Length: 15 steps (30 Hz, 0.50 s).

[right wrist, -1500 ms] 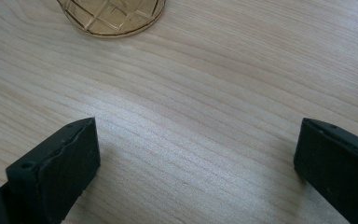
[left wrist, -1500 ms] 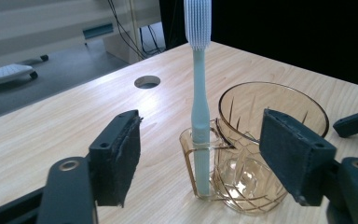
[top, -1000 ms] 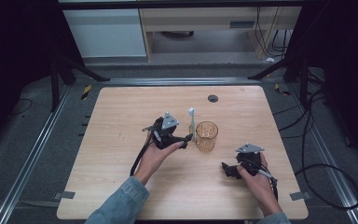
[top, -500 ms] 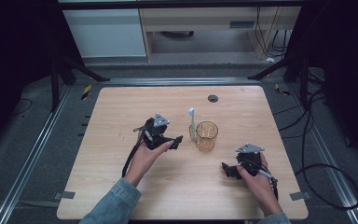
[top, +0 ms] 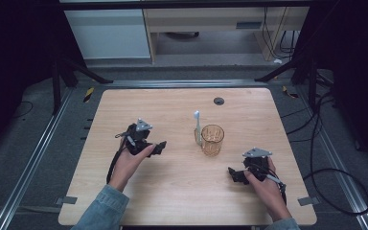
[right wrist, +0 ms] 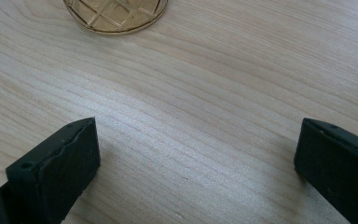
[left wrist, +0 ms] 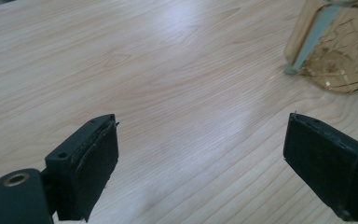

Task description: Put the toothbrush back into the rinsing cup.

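The toothbrush (top: pixel 197 128) leans upright in the amber cup (top: pixel 212 139), probably propped by its rim. Both the left hand-held gripper (top: pixel 159 146) and right hand-held gripper (top: pixel 232 174) sit apart and empty on the surface (top: pixel 172 191); the left's jaws have just been opening.

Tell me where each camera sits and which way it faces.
High view: above the person's side, looking forward and down at the table; both forearms, left gripper, right gripper.
Left gripper view: on that gripper, facing the glass holding a toothbrush; open jaws.
Right gripper view: low, facing the glass base; open jaws.
All three share the glass.

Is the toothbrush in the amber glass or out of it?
In: the toothbrush stands leaning inside the amber glass, head sticking up above the rim.
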Available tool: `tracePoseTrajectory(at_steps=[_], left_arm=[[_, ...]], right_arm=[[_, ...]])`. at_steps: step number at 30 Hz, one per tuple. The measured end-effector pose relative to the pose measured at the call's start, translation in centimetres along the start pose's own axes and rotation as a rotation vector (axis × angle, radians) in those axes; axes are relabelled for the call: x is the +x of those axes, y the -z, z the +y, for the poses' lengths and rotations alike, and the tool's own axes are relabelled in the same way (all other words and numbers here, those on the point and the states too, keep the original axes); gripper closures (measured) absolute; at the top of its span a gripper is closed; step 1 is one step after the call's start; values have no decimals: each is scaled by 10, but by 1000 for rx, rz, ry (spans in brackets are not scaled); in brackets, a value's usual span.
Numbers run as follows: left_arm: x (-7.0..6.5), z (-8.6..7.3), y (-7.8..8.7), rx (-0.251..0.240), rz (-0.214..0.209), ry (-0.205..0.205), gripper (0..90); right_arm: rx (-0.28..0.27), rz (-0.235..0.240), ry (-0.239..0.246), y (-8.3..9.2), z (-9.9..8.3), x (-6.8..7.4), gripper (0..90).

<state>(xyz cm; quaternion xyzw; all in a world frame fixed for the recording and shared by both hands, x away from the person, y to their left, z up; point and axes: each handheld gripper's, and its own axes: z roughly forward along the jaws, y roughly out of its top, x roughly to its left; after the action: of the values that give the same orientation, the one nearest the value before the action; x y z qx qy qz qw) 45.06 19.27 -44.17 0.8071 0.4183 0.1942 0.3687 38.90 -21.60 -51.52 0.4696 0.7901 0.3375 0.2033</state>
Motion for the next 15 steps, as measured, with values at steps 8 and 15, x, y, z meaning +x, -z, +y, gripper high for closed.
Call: tracePoseTrajectory(at_steps=[8,15], left_arm=[[36,-14,12,16,55,63,96],[63,-26,19,22,113,107,99]], right_arm=[[0,0,-1,0,0,0,5],[0,0,-1,0,0,0,5]])
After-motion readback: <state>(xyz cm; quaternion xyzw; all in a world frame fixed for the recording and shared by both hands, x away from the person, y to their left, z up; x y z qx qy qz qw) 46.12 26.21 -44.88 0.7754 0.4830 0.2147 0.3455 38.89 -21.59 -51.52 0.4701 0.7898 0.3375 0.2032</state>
